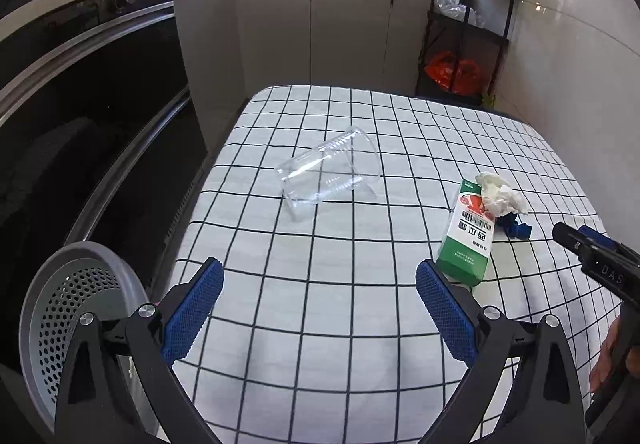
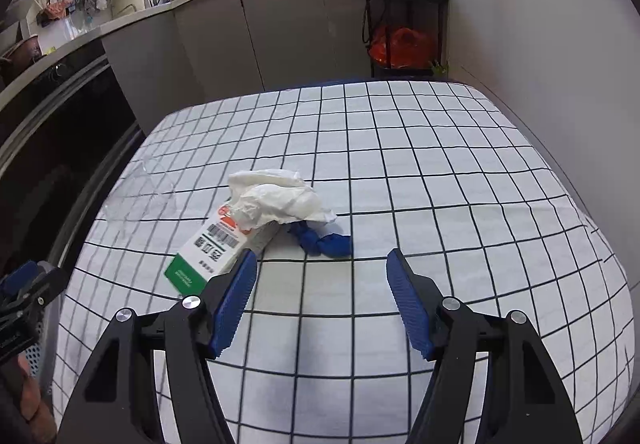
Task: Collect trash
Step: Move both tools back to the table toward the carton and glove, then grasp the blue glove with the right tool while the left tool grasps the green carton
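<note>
A table with a white cloth marked in black squares fills both views. The left gripper is wide open over the cloth, and nothing sits between its blue pads. The right gripper is open too, with only bare cloth between its pads. Four bits of trash lie on the table. A clear plastic cup lies on its side near the middle, well ahead of the left gripper. A green and white box lies flat to the right of the cup. A crumpled white tissue rests on the far end of the box. A small blue scrap lies just beside the tissue, right ahead of the right gripper. In the right wrist view, the box touches the tip of that gripper's left pad, or sits just behind it; I cannot tell which. A grey bin with small holes stands by the table's left edge, beside the left gripper.
</note>
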### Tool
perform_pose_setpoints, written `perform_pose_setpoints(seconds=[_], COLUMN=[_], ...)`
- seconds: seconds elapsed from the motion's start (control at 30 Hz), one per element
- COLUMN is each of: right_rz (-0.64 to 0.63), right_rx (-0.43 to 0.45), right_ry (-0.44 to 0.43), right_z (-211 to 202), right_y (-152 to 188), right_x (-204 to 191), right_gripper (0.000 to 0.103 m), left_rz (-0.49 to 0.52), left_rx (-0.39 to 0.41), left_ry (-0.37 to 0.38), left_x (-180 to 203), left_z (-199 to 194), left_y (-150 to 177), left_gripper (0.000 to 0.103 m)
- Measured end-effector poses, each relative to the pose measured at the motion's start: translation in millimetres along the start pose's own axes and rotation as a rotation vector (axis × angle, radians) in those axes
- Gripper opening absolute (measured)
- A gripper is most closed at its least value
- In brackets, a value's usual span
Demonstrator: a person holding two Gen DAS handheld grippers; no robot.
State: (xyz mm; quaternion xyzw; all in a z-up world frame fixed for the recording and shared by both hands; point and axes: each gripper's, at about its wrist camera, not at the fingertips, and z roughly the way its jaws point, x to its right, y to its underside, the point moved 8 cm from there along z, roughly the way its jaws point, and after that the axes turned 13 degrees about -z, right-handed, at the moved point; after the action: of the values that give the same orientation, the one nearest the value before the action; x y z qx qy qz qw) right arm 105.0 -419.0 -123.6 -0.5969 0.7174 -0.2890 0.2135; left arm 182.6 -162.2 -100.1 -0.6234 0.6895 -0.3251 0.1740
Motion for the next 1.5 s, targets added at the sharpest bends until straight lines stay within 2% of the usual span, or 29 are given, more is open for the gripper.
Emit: perform_pose_setpoints(seconds=[0.17,0.33,0.7,0.77,0.9,1.03,1.2,1.23,1.37,1.43,1.5], right_rz=[-0.02,-0.035,-0.08,-0.093,-0.12,-0.136,-0.122,-0.108,0.037,0.071,0.05], right_rx=[-0.056,-0.078,-0.115,-0.112,-0.113,-0.097,-0.067,-0.063,-0.085,-0.106,-0.11], right_ry=[-0.005,-0.013,-0.02,-0.016,-0.015,-0.029,-0.064,-0.089,-0.283,-0.291,-0.233], right_z=[27.3,48.2,85.5,85.2,81.7,71.6,46.1,40.7,27.0,24.5,18.3], right_y=[4.0,0.5,-2.7,-3.8,-2.4,-0.8,0.9,1.5,10.9,16.1,20.6], right_x=[7.3,8.0,-6.5,-9.9,-15.3,-21.2,-22.3,-22.0,-17.7,-12.8,-7.3], right_gripper=[0.065,0.065,0.064,0.058,0.038,0.029,0.025,0.025,0.025,0.024,0.024], left_rz=[0.024,0.051,0.061,0.06,0.053,0.051,0.056,0.059,0.069,0.074,0.079], left_rx=[-0.017,-0.064,-0.085,-0.087,-0.089,-0.09,-0.089,-0.089,-0.086,-0.082,-0.078], left_ry=[0.033,0.03,0.018,0.013,0.015,0.026,0.045,0.05,0.059,0.061,0.062], left_x=[23.0,31.2,24.3,22.3,19.0,19.0,25.0,27.3,35.6,38.1,40.1], left_z=[15.9,33.8,41.7,43.4,43.2,41.0,36.2,35.3,30.7,28.2,25.2], left_y=[5.0,18.3,22.3,21.1,19.6,18.9,20.7,21.6,23.6,24.3,25.3], left_gripper=[0.095,0.095,0.095,0.095,0.095,0.095,0.095,0.095,0.095,0.095,0.095])
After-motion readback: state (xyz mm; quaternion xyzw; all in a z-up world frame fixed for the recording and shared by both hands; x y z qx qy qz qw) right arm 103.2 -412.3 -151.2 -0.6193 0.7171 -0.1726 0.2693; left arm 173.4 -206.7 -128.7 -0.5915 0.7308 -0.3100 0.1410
